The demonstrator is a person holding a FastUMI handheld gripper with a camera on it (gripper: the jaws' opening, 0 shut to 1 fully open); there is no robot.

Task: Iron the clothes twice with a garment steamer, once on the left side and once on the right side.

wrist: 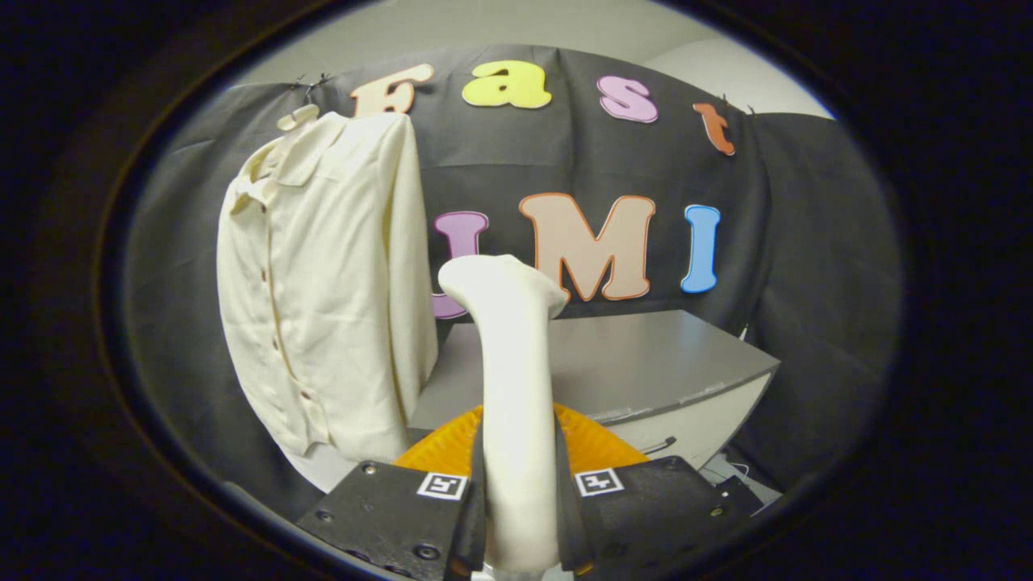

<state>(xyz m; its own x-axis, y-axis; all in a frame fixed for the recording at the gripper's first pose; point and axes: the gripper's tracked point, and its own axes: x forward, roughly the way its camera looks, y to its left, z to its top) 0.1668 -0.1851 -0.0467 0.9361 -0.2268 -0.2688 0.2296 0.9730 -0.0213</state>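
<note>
Gripper (520,516) is clamping the garment steamer (512,387) by its handle, both fingers (403,508) pressing on it w/ barely any gap. Square black-n-white markers are sitting on each finger, no readable text tho. Steamer's sticking up in front of a grey table (646,363). Cream button shirt (323,282) is hanging on a hanger (297,118) beyond, to the steamer's left, not touching.

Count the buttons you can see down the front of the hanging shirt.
4 visible on the shirt: one near the collar, one mid-chest, one lower down, one near the hem. Folds may hide others. The tool is shut on the garment steamer, beside the shirt.
</note>
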